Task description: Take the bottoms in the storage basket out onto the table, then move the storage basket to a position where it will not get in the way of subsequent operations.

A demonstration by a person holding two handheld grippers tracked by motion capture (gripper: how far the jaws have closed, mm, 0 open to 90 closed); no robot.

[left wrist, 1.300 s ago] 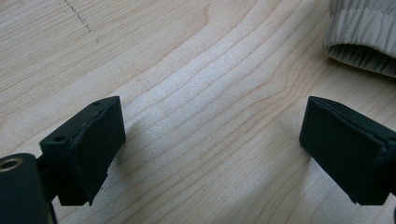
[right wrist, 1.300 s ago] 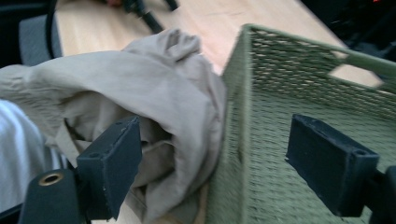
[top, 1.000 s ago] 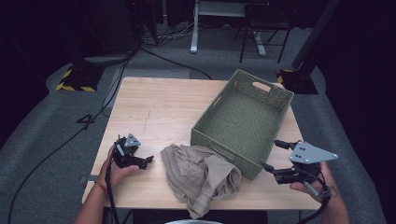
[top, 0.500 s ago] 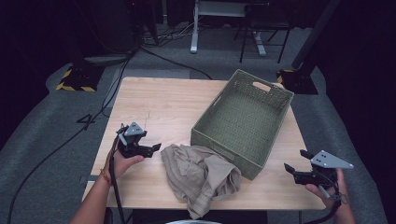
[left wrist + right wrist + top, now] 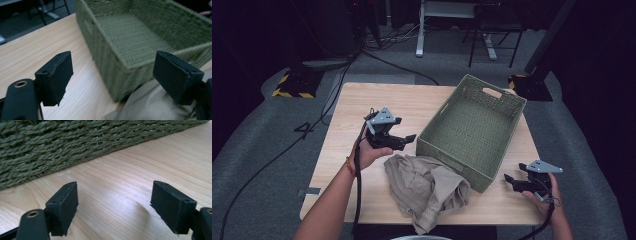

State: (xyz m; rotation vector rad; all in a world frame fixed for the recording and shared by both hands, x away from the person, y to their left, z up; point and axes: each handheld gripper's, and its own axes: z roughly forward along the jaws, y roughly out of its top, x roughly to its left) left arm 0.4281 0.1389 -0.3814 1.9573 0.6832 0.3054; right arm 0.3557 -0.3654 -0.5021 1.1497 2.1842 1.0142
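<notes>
The left gripper (image 5: pixel 404 141) hangs above the wooden table (image 5: pixel 362 107), just beyond the far-left edge of the crumpled beige cloth (image 5: pixel 424 187), jaws spread wide with nothing between them; they have just been narrowing a touch, yet they stand released. In the left gripper view its two black pads (image 5: pixel 56 77) frame the near corner of the green woven basket (image 5: pixel 130 42), with a fold of the cloth (image 5: pixel 150 105) showing low between them. The cloth lies heaped on the table's near half, its right side touching the basket's (image 5: pixel 472 132) near wall, and neither gripper is in contact with it. Over at the near right corner of the table, the right gripper (image 5: pixel 511 181) sits low, pointing left toward the basket's near corner, jaws apart and holding nothing, though they have just been closing slightly. The right gripper view shows bare wood (image 5: pixel 120 187) between its pads (image 5: pixel 65 207), the basket's plaited wall (image 5: pixel 75 145) just ahead.
</notes>
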